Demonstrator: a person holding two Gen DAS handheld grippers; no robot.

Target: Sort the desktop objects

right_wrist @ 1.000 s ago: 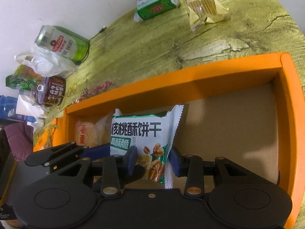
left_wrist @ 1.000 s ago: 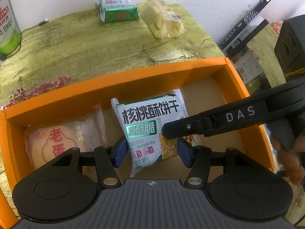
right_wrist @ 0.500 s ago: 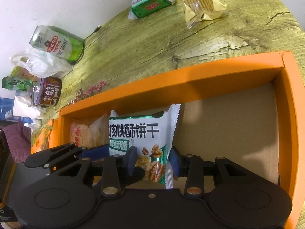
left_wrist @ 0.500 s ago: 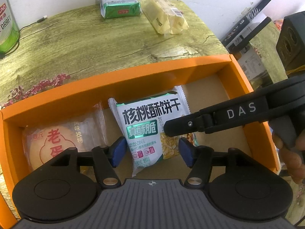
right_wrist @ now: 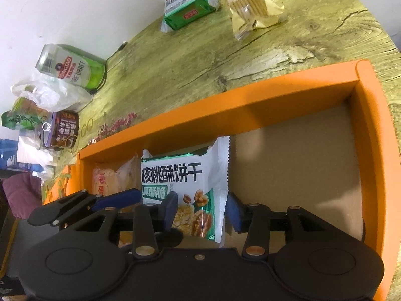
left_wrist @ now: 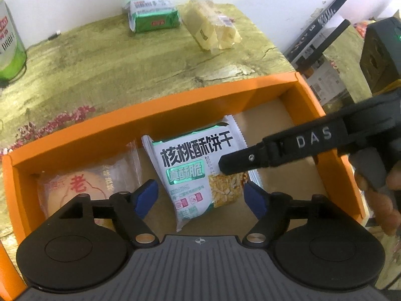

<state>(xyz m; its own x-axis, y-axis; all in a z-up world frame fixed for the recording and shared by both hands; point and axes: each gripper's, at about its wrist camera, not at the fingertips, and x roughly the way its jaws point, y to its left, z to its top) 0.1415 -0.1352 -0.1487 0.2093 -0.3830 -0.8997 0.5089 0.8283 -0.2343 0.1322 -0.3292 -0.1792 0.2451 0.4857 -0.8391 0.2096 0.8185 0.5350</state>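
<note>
With both my tools opening, the left tool (left_wrist: 200, 197) already wide and the right tool (right_wrist: 201, 212) barely clear around the biscuit packet (left_wrist: 198, 173) lying in the orange box (left_wrist: 155, 115), I risk snagging and dragging it out.

Black grippers (left_wrist: 200, 198), blue-padded jaws, "DAS" marking

In the box (left_wrist: 82, 139): cookie bag (left_wrist: 198, 165) in the middle, cake (left_wrist: 82, 188) to its left.
Behind the box, on the table (left_wrist: 112, 57): wrapped pack (left_wrist: 153, 16), cracker pack (left_wrist: 213, 28) to its right.
</note>
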